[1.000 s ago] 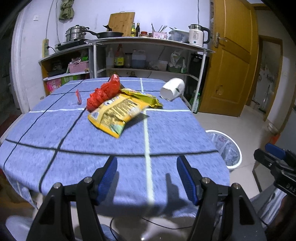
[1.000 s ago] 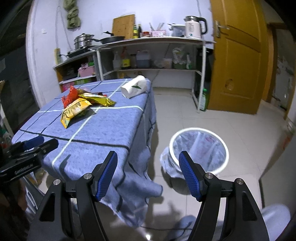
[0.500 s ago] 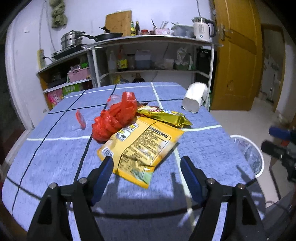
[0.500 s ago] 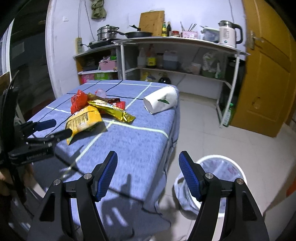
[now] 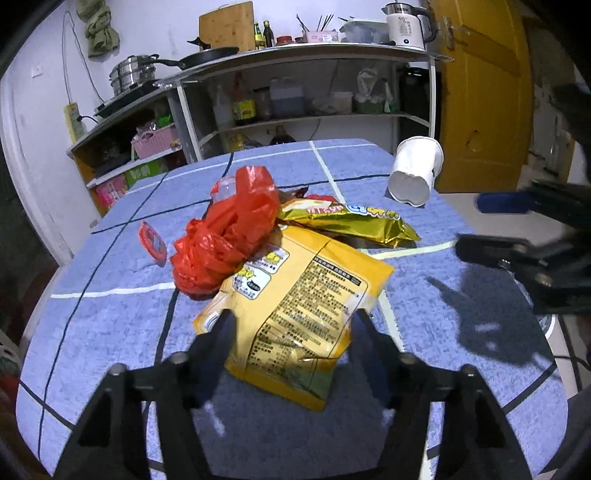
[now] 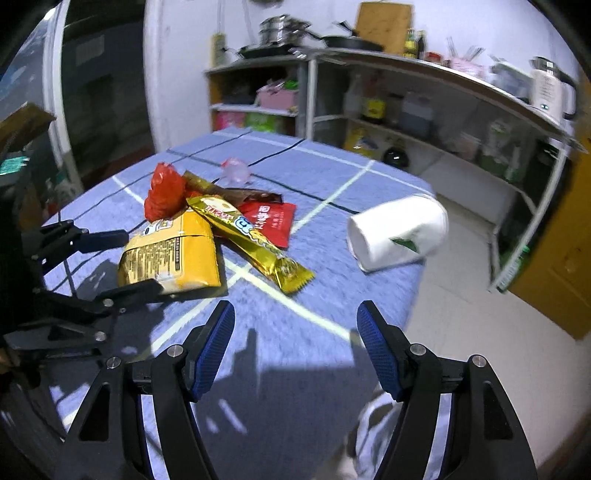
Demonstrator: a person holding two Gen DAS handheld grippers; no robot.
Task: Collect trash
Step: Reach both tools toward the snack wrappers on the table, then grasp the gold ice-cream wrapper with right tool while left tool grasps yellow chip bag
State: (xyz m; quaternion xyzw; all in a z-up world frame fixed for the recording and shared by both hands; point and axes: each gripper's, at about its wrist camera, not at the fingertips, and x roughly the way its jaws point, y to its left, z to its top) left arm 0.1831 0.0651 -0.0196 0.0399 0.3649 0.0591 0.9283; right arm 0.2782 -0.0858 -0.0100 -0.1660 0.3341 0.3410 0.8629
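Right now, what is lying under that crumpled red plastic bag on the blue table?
The crumpled red plastic bag rests partly on the large yellow snack packet and the long gold wrapper. A brown wrapper pokes out behind it. Anything directly beneath it is covered.

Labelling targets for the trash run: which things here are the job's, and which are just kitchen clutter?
Job:
yellow snack bag, between the closing left gripper fingers
gold wrapper
red plastic bag
red sachet
paper cup, on its side
right gripper, open

Lying about:
kettle
frying pan
cutting board
pink basket
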